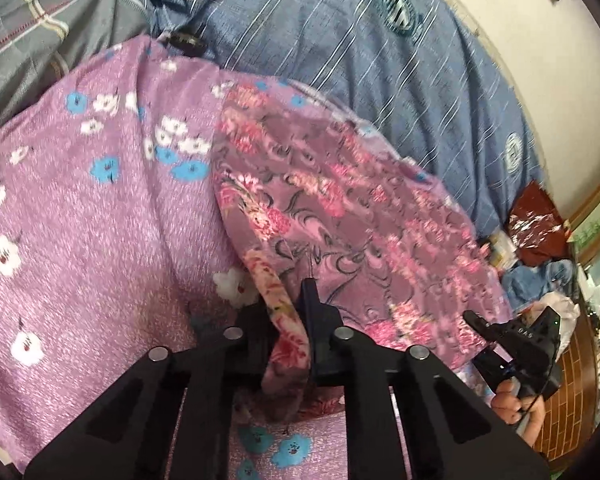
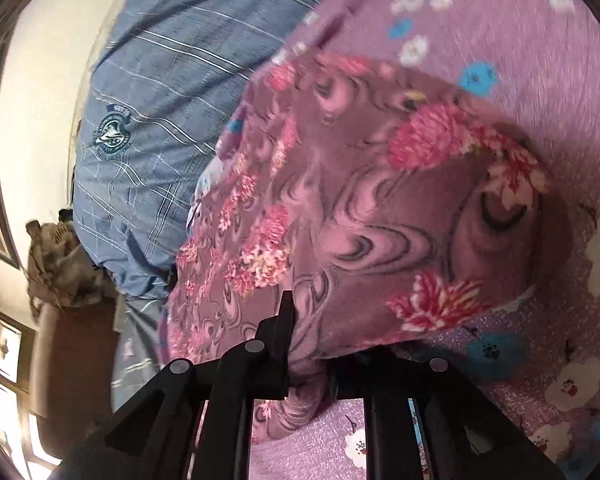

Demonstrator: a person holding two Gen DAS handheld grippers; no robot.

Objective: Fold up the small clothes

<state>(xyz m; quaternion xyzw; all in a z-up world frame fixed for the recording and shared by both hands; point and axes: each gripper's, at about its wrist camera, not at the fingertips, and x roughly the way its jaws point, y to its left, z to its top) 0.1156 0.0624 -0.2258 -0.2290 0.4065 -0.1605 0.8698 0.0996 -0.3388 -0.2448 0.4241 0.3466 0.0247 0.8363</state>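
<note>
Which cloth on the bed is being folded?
On the lilac sheet with blue and white flowers lies a mauve garment, beside the blue striped quilt. Unlike both, it has pink blooms and dark swirls, and both grippers pinch its near edge.

Pale wall [image 1: 572, 92], blue striped quilt [image 1: 372, 52], grey patterned bedding [image 1: 40, 28], brown chair [image 2: 76, 344], bright windows [image 2: 8, 364]

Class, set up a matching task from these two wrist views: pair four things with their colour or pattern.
1 garment
2 sheet
3 quilt
4 left gripper

a blue, white stripes
b black
c lilac, white and blue flowers
d mauve, pink flowers and swirls

Pairs: 1-d, 2-c, 3-a, 4-b
</note>
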